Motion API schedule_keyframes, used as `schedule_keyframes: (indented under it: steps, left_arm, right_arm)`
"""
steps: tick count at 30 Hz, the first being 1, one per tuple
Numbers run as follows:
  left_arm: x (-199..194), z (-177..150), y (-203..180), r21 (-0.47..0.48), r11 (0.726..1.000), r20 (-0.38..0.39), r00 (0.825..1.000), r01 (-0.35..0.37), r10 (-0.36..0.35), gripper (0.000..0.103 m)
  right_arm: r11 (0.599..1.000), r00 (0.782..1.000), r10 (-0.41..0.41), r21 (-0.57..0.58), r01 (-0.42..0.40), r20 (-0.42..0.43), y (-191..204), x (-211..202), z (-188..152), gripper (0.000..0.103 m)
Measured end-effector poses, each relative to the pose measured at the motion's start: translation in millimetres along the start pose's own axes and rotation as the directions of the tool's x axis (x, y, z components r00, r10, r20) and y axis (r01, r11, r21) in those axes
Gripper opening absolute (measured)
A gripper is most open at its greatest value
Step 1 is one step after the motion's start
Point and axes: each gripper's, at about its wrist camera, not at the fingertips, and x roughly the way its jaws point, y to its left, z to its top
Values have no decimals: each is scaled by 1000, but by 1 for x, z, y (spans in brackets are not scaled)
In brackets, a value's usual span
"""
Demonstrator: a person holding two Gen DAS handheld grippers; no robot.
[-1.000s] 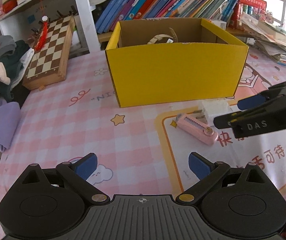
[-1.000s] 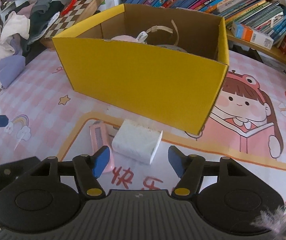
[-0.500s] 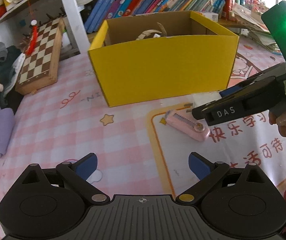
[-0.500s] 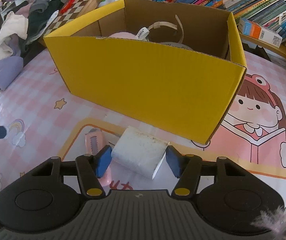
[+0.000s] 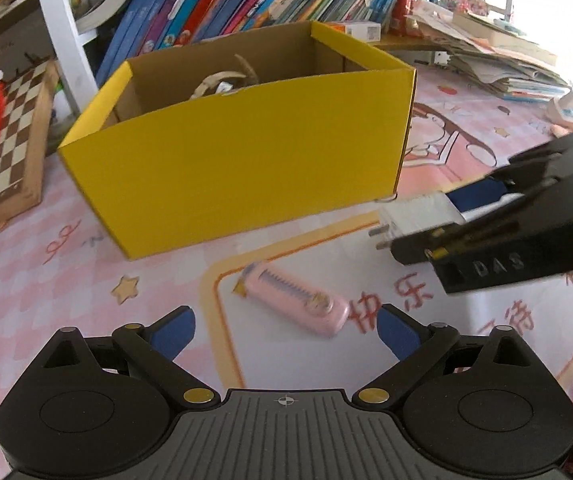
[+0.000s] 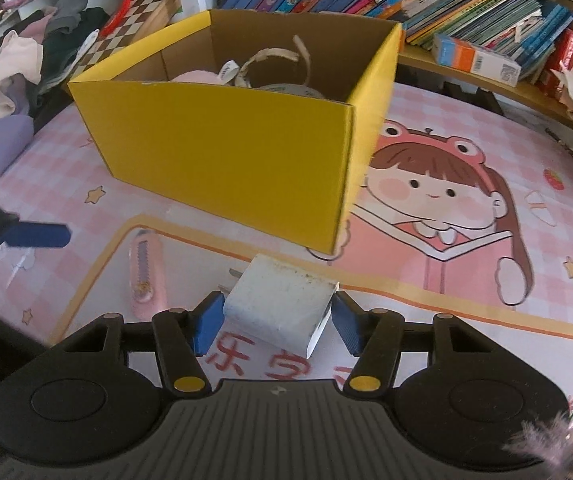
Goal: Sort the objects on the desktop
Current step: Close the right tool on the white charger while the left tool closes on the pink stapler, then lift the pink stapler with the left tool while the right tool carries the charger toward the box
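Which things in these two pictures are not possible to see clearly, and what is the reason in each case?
- Contents of the yellow box: both views, its front wall hides most; only strap loops and something pink show.
- White charger: right wrist view, prongs mostly hidden behind its body; left wrist view, the right gripper covers its rear.
- Pink utility knife: right wrist view, small and blurred.
- Book titles: too small.

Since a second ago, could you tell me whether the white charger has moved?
Yes. The white charger now sits between the right claw's pads, seemingly lifted off the mat, nearer the yellow box.
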Motion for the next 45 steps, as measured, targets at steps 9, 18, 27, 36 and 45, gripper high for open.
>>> schedule_keyframes:
  steps: [9, 18, 27, 36, 45]
  left_arm:
    - [23, 10, -11, 23, 1000, -16, 1000, 19, -19, 88]
    - [24, 1, 12, -70, 997, -54, 998, -33, 29, 48]
    - [24, 1, 16, -73, 997, -44, 999, -16, 13, 40]
    - [23, 1, 17, -75, 997, -42, 999, 18, -21, 26]
    - [7, -2, 24, -88, 993, -14, 996, 81, -83, 23]
  right_arm:
    - [1000, 1000, -12, -15, 12, -4, -11, -6, -4, 57]
    - [999, 1000, 12, -30, -13, -11, -8, -1, -1, 56]
    - [998, 1000, 24, -55, -25, -12, -3, -1, -1, 56]
    - [999, 1000, 6, -38, -6, -11, -4, -4, -4, 54]
    - [999, 1000, 11, -45, -12, -12, 9, -12, -8, 52]
